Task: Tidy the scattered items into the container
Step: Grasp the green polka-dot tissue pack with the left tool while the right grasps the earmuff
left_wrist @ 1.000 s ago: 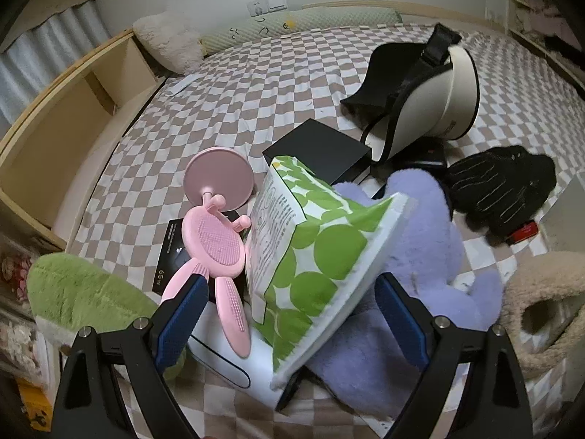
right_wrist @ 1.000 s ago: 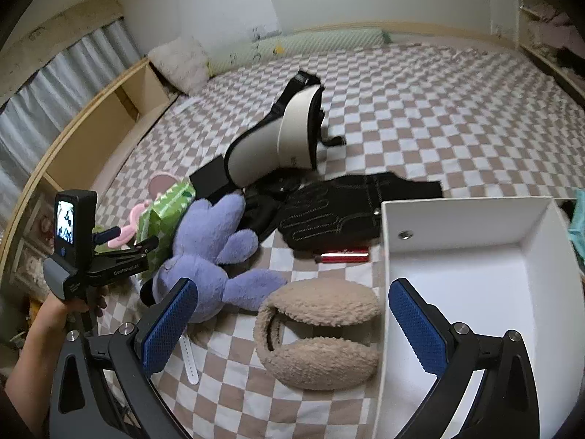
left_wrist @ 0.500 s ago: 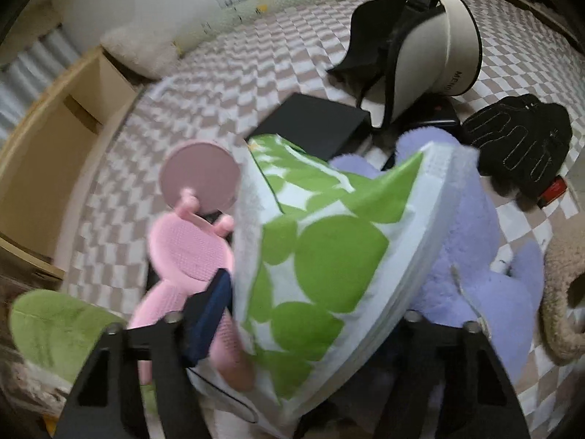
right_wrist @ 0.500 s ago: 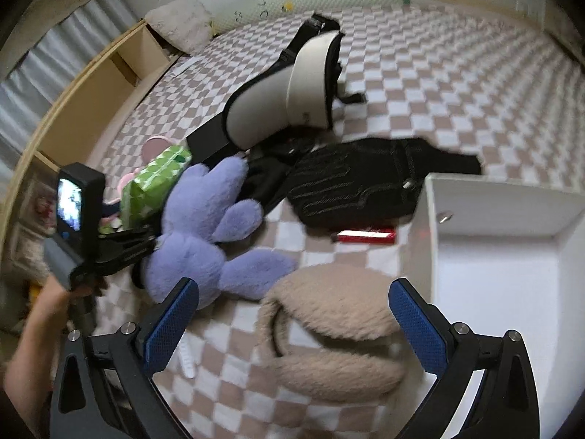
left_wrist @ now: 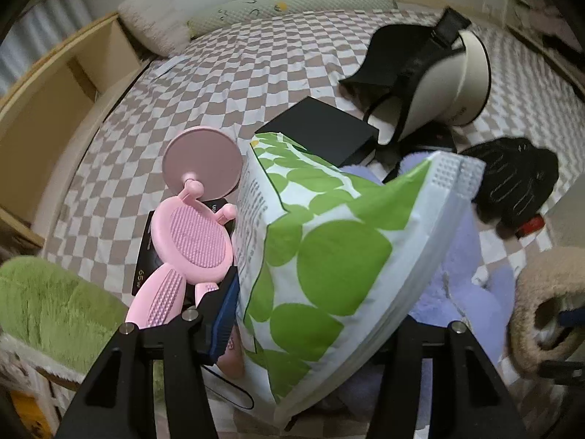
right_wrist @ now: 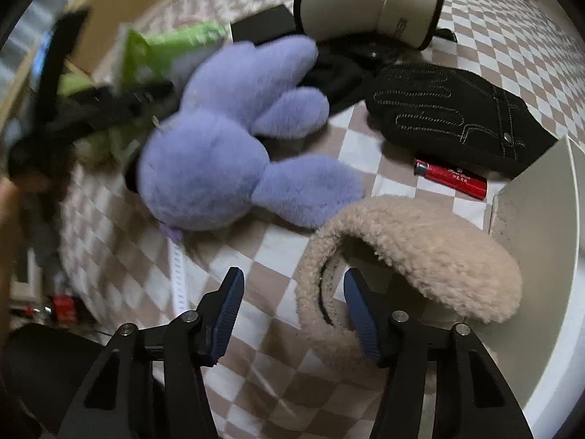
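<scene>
My left gripper point(left_wrist: 310, 323) is shut on a green-and-white dotted packet point(left_wrist: 329, 267), which fills the middle of the left wrist view; the right finger is hidden behind it. The packet also shows blurred in the right wrist view point(right_wrist: 164, 47). My right gripper point(right_wrist: 292, 314) has closed partway around the rim of a beige fleecy slipper point(right_wrist: 420, 252); its right finger is inside the opening. The white container point(right_wrist: 548, 256) stands just right of the slipper. A purple plush rabbit point(right_wrist: 226, 146) lies left of it.
A pink brush and mirror point(left_wrist: 193, 234), a black box point(left_wrist: 321, 131), a cream-and-black visor cap point(left_wrist: 438, 84), black gloves point(right_wrist: 449, 109) and a red lighter point(right_wrist: 453, 179) lie on the checked bedspread. A green fluffy item point(left_wrist: 47, 311) sits at the left, wooden shelving point(left_wrist: 47, 109) beyond.
The left gripper closed on the dotted packet. The right gripper moved down and forward to the beige slipper and narrowed around its rim.
</scene>
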A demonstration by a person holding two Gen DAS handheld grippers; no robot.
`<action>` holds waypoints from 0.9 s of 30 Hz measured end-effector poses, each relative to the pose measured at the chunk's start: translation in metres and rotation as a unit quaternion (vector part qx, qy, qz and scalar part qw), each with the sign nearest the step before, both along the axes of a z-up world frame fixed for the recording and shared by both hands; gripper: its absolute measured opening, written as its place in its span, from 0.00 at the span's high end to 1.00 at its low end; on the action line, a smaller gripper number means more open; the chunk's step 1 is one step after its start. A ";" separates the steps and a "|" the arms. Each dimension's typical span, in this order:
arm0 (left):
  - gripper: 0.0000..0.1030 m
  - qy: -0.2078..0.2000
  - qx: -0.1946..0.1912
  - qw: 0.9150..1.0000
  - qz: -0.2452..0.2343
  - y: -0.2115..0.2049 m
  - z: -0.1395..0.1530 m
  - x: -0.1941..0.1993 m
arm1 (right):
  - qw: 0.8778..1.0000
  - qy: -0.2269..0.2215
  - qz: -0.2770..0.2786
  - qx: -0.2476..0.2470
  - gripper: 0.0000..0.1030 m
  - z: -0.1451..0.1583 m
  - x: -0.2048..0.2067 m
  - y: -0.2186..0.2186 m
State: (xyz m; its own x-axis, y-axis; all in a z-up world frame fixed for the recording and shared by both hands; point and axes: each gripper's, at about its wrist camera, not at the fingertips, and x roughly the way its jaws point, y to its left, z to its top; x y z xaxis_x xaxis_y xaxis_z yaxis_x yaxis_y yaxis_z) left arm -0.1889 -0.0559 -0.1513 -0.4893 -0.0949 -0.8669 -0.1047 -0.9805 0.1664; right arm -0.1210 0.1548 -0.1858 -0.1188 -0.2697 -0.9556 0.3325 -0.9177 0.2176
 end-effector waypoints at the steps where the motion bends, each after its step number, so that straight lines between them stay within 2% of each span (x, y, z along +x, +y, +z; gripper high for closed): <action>1: 0.47 0.001 0.010 1.000 0.006 -0.003 0.002 0.001 | 1.000 -0.002 0.005 0.012 0.46 -0.004 0.000 -0.003; 5: 0.47 0.003 0.028 1.000 0.013 -0.006 0.008 0.003 | 0.997 0.003 0.025 0.072 0.47 -0.020 0.000 -0.013; 8: 0.47 0.004 0.038 0.999 0.016 -0.007 0.010 0.005 | 0.995 -0.003 0.031 0.096 0.62 -0.032 0.000 -0.018; 11: 0.48 0.003 0.044 0.999 0.017 -0.008 0.011 0.008 | 0.993 -0.008 0.040 0.114 0.65 -0.045 0.000 -0.024; 14: 0.48 0.002 0.050 0.999 0.019 -0.010 0.014 0.010 | 0.992 -0.028 0.043 0.112 0.78 -0.057 0.000 -0.027; 16: 0.49 0.005 0.059 0.998 0.021 -0.014 0.017 0.011 | 0.992 -0.026 0.042 0.114 0.79 -0.057 0.001 -0.029; 20: 0.50 0.009 0.073 0.997 0.027 -0.020 0.023 0.014 | 0.996 -0.033 0.022 0.075 0.82 -0.044 0.001 -0.019; 27: 0.52 0.016 0.088 0.995 0.040 -0.027 0.034 0.023 | 0.998 -0.009 -0.035 -0.041 0.85 0.006 -0.003 0.016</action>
